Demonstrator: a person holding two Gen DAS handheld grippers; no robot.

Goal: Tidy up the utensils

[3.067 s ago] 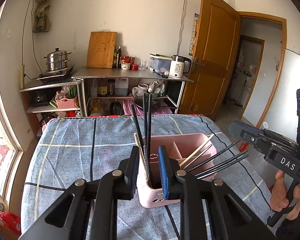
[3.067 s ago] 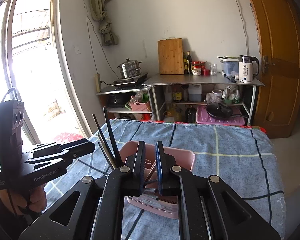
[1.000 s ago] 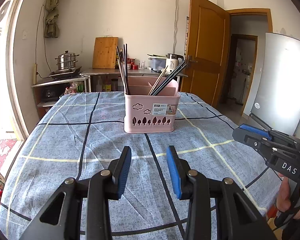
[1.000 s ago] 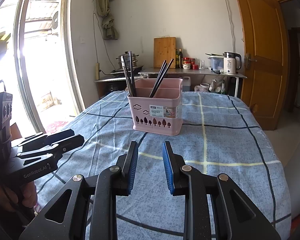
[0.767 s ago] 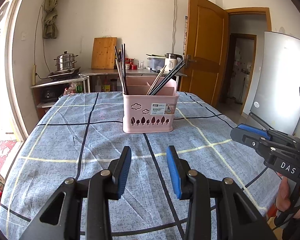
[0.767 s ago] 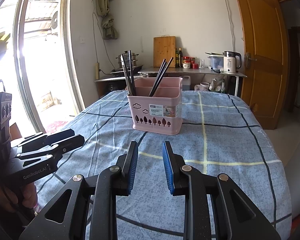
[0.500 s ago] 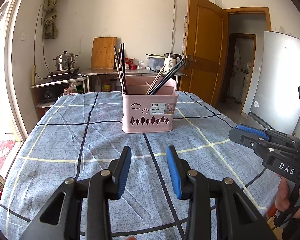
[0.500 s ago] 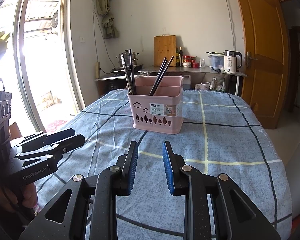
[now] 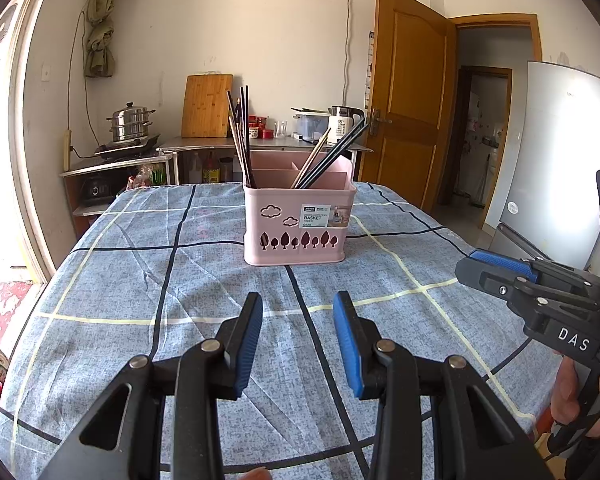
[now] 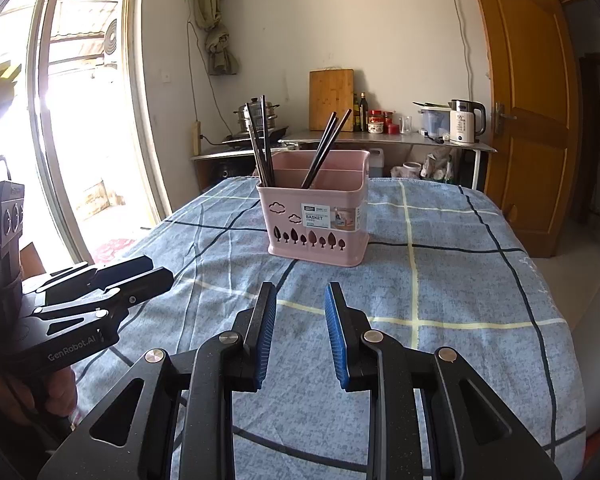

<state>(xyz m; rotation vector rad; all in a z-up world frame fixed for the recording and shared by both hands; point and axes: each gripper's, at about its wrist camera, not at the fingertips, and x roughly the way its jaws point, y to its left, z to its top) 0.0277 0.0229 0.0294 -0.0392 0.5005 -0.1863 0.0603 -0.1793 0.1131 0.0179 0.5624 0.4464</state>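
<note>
A pink utensil basket stands upright on the blue checked tablecloth, toward the far middle. Several dark chopsticks stand in its left compartment. More dark chopsticks and a light wooden one lean to the right in another compartment. My left gripper hovers over the near part of the table, open and empty, well short of the basket. My right gripper is likewise open with nothing between its blue pads. Each gripper shows at the edge of the other's view, the right gripper and the left gripper.
Behind the table a steel counter carries a cutting board, jars and a kettle. A steamer pot sits on a side shelf. A wooden door and a fridge stand to the right, a window to the left.
About three seconds ago both grippers were right at the basket; they have drawn back toward the near table edge. Over the last second nothing has moved.
</note>
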